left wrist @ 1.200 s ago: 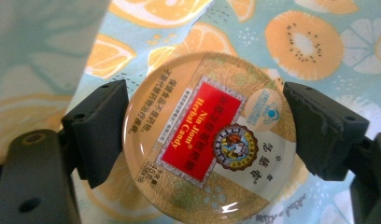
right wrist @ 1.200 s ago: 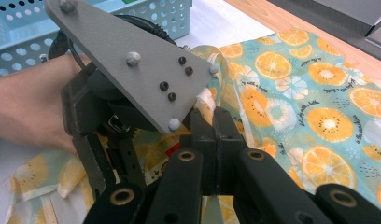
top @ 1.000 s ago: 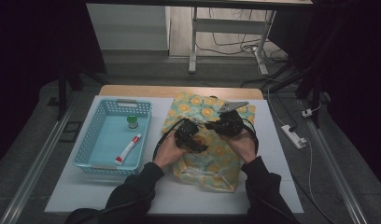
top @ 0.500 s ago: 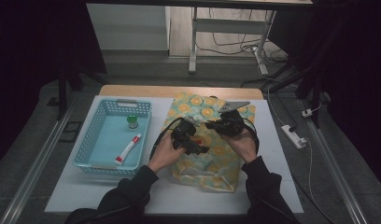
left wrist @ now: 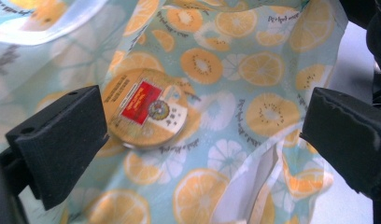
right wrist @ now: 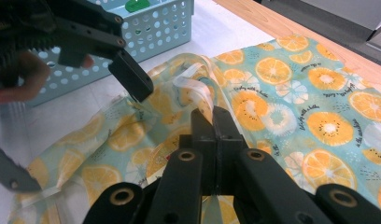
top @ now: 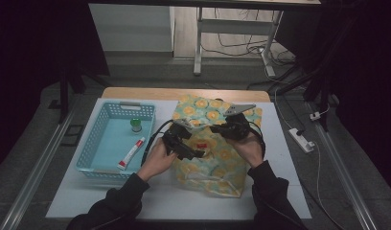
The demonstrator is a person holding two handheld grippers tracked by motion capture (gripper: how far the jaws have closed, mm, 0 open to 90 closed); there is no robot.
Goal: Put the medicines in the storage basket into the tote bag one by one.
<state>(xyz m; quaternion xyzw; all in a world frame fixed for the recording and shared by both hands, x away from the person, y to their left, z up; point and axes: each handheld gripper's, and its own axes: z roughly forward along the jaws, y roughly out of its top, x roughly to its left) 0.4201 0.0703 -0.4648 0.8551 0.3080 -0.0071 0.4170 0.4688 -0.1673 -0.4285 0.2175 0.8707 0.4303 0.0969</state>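
Jaws first: the right gripper [right wrist: 212, 122] is clamped tight on the rim of the orange-print bag [top: 217, 143], lifting its mouth, while the left gripper [left wrist: 198, 135] now gapes wide and empty. Its hand has edged toward the opening over the last second. Between those spread jaws, inside the bag, lies a round tin [left wrist: 146, 108], likely just dropped in. Left forearm angles inward, right wrist raised.

High view dim w/ dark edges — gripper views brighter, soft blur up close.
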